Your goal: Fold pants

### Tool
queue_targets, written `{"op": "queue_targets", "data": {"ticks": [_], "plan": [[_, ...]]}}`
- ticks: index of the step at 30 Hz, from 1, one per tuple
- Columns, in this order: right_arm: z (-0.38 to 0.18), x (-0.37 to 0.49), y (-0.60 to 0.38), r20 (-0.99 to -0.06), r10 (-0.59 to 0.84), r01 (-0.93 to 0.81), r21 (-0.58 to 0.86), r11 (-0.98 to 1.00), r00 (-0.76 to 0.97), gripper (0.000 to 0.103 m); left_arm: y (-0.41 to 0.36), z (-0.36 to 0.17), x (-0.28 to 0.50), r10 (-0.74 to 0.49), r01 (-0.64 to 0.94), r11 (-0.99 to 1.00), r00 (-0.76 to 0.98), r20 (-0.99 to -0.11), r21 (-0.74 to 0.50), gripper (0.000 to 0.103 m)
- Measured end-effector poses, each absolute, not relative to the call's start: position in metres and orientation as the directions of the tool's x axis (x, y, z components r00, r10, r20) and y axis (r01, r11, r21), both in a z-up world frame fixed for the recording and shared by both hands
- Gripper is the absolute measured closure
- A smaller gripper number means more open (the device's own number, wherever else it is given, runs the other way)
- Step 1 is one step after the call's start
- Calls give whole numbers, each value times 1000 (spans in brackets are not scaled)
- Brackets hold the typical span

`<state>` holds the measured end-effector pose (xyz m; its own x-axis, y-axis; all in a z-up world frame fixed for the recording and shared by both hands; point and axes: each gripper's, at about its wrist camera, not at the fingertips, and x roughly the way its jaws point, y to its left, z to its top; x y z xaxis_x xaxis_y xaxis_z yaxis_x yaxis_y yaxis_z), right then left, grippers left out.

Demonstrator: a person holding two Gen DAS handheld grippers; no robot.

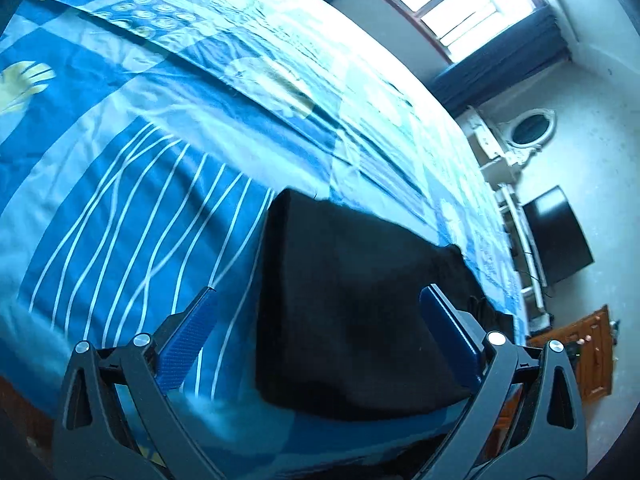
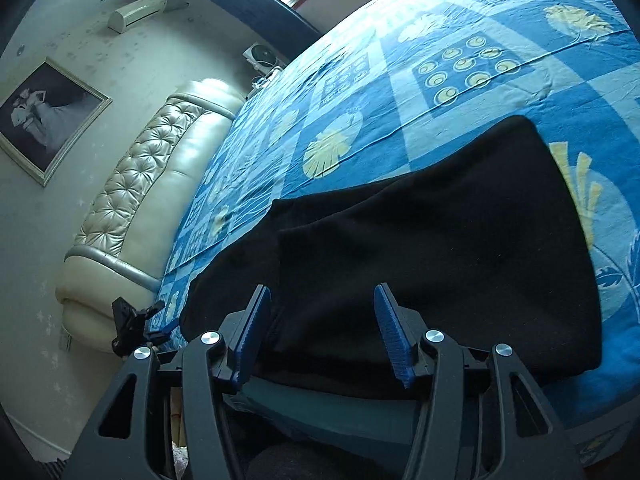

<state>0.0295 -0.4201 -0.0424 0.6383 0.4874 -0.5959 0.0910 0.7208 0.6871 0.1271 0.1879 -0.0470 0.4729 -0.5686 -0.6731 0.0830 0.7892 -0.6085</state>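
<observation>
Nearest to us, the right gripper hangs above the near edge of the pants with its jaws apart and nothing pinched between them; the black cloth lies under the gap, not in it. The left gripper stands wide as well, empty, with the pants spread below and between its blue fingers.

The pants rest as a folded black bundle near the front edge of the bed, on the blue patterned sheet. In the right view one layer lies over another, and the lower layer sticks out to the left.

From here we judge the fold nearly finished, and the risks are small ones. A fingertip dragging across the top layer could pull it askew. The bundle sits close to the edge, so a nudge toward us might tip it off. If another fold is meant, a shallow pinch could lift only the upper layer and open the stack.

Farther off stands the padded headboard.
</observation>
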Motion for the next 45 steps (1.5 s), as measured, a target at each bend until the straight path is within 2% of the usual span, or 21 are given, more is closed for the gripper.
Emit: {"op": "queue_targets", "data": {"ticks": [3, 8, 10, 12, 13, 14, 19, 21, 22, 23, 28, 33, 45], "plan": [[-46, 28, -411, -609, 492, 91, 681, 727, 623, 48, 185, -48, 148, -619, 134, 758, 456, -639, -638, 3], [-48, 25, -412, -615, 482, 113, 681, 723, 624, 46, 170, -79, 183, -680, 139, 720, 332, -653, -680, 5], [-49, 24, -413, -611, 482, 120, 688, 716, 628, 44, 168, -84, 182, -711, 166, 693, 312, -630, -701, 6], [-50, 25, -412, -611, 485, 121, 690, 713, 626, 44, 167, -89, 175, -795, 192, 601, 244, -556, -776, 13], [-50, 26, -411, -610, 489, 119, 692, 712, 623, 44, 165, -92, 169, -821, 190, 567, 212, -531, -801, 23], [-51, 26, -410, -611, 493, 117, 693, 711, 619, 44, 162, -96, 164, -839, 191, 541, 181, -512, -819, 26], [-55, 28, -401, -615, 512, 98, 692, 716, 600, 44, 156, -98, 144, -872, 190, 484, 185, -453, -854, 30], [-55, 29, -399, -617, 513, 97, 690, 717, 597, 44, 156, -102, 148, -858, 152, 506, 192, -477, -849, 51], [-56, 29, -399, -621, 509, 99, 686, 721, 596, 43, 154, -107, 150, -839, 124, 537, 184, -513, -834, 71], [-55, 28, -400, -623, 503, 102, 682, 724, 599, 41, 152, -111, 152, -826, 102, 557, 173, -537, -824, 79], [-53, 23, -404, -602, 490, 119, 699, 706, 630, 23, 144, -95, 147, -784, 114, 614, 203, -586, -781, 85], [-56, 23, -406, -604, 485, 151, 710, 688, 632, 19, 129, -57, 138, -708, 142, 702, 244, -662, -698, 86], [-46, 14, -407, -589, 491, 168, 733, 659, 642, 17, 41, 57, 114, -589, 291, 806, 303, -750, -515, 90]]}}
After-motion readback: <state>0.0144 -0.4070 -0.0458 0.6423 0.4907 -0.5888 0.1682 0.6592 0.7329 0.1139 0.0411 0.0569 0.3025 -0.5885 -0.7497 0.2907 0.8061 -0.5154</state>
